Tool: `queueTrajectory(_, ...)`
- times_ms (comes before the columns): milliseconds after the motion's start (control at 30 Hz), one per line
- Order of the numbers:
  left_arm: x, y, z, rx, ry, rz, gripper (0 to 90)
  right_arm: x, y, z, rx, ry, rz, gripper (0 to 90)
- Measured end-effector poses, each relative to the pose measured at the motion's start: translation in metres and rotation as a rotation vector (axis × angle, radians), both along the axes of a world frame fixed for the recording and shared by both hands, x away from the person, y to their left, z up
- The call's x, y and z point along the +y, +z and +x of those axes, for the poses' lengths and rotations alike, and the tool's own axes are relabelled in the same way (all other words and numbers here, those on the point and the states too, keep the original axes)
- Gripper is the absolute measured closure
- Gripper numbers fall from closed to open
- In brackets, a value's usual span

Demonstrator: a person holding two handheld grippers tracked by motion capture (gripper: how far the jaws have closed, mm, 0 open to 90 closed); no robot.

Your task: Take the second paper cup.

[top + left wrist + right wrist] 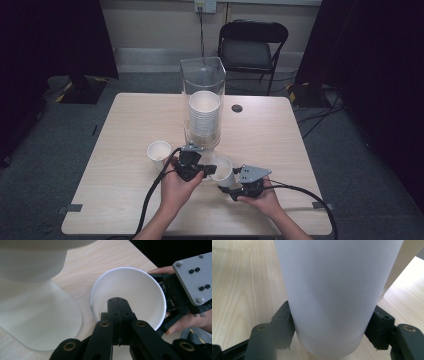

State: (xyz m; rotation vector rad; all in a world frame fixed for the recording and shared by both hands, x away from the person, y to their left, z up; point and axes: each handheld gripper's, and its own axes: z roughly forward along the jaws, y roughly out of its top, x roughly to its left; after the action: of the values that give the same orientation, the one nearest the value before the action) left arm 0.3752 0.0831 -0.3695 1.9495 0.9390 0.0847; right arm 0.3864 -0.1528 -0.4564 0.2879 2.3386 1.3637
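The right tool (pixel 226 189) clamps the white paper cup (pixel 223 171) low on its wall, steadying it upright on the pale wooden tabletop (pixel 125 130) just before the clear plastic cup dispenser (pixel 203 100). The left tool (pixel 117 305), jaws pressed together on nothing, pokes into the cup's mouth, seemingly to pinch its rim next.

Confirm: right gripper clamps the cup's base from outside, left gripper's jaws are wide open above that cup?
Not quite. The left gripper has its jaws shut, pressed together inside the mouth of the cup; the left gripper view shows it. The right gripper does clamp the cup's base from outside.
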Motion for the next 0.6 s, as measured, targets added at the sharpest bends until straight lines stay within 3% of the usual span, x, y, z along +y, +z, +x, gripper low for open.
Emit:
queueTrajectory(133, 0.0, -0.001, 0.001, 0.018, -0.006, -0.017, 90.0, 0.0, -0.001, 0.0, 0.006, 0.005, -0.005, 33.7)
queueTrajectory(367, 0.003, 0.0, 0.001, 0.003, 0.0, -0.034, 90.0, 0.0, -0.001, 0.0, -0.017, 0.018, -0.017, 34.5)
queueTrajectory(467, 0.008, 0.004, -0.001, -0.061, 0.057, -0.035, 66.6, -0.002, -0.001, 0.001, -0.014, 0.008, -0.021, 34.7)
queueTrajectory(600, 0.013, 0.004, 0.0, -0.043, 0.07, -0.025, 52.9, -0.007, 0.0, 0.003, -0.009, 0.013, 0.024, 34.7)
